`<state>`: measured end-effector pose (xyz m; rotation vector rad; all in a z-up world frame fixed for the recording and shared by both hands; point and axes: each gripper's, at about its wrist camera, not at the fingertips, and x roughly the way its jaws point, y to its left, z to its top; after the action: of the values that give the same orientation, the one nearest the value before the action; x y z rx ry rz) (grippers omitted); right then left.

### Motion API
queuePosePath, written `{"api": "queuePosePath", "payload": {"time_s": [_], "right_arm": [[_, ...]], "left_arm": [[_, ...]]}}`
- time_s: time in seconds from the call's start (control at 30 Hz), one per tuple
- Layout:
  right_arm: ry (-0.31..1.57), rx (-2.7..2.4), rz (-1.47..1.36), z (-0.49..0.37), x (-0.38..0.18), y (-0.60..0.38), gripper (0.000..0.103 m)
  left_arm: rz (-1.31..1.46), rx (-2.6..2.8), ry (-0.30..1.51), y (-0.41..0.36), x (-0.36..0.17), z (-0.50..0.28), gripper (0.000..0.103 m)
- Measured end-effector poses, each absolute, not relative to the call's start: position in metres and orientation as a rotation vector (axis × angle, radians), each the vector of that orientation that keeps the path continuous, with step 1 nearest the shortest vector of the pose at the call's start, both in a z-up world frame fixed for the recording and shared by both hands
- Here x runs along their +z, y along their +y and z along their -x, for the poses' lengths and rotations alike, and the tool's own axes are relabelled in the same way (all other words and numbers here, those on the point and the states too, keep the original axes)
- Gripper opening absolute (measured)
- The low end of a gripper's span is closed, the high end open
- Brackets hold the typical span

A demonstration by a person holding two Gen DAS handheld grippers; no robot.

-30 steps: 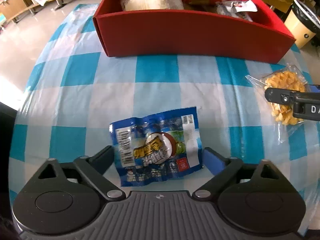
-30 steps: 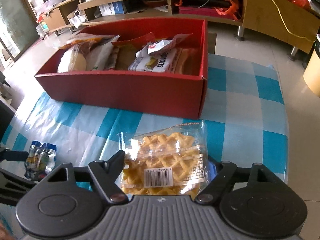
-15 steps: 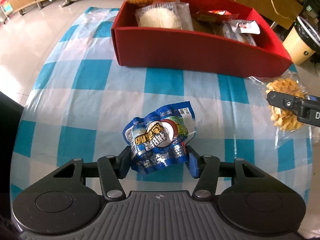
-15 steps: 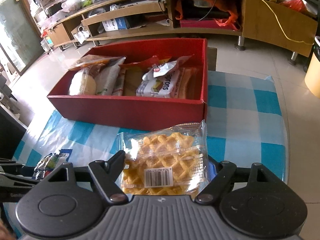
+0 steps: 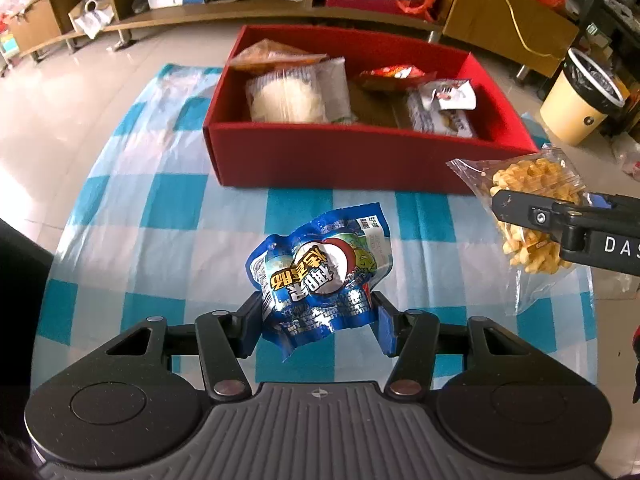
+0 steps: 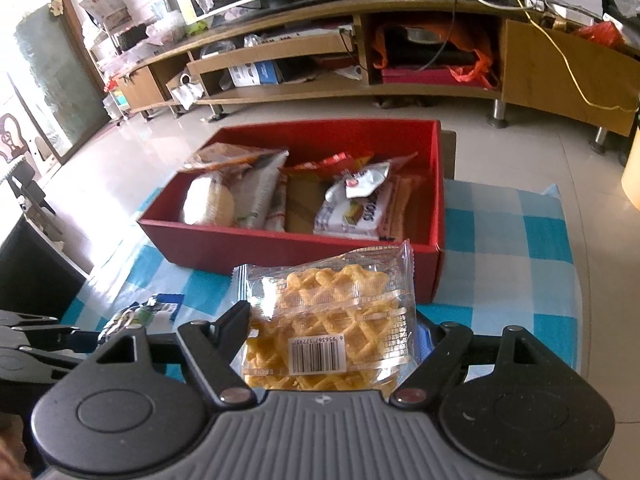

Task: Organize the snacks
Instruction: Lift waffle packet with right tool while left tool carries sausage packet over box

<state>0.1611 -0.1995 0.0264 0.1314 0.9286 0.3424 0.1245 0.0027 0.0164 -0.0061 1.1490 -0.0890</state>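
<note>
Above the checked tablecloth (image 5: 168, 204), the left gripper (image 5: 318, 314) pinches the blue packet (image 5: 320, 276) and the right gripper (image 6: 332, 344) pinches the waffle bag (image 6: 332, 312), so each should clear the near wall of the red box (image 5: 340, 156) before releasing.

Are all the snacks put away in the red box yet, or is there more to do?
Almost! The red box already has several snacks inside, like the round white bun and a white packet. In hand: the left gripper holds the blue packet, and the right gripper holds the waffle bag, both lifted off the checked cloth. Left: drop both in.
</note>
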Motion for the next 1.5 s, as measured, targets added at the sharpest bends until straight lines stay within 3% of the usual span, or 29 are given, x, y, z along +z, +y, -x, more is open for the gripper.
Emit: {"api": "queuePosePath", "payload": {"time_s": [1.5], "right_arm": [[0.728,0.304,-0.218,-0.176,0.092,-0.217,0.074]], "left_arm": [[0.022,-0.072,0.952,-0.015,0.076,-0.174,0.063]]}}
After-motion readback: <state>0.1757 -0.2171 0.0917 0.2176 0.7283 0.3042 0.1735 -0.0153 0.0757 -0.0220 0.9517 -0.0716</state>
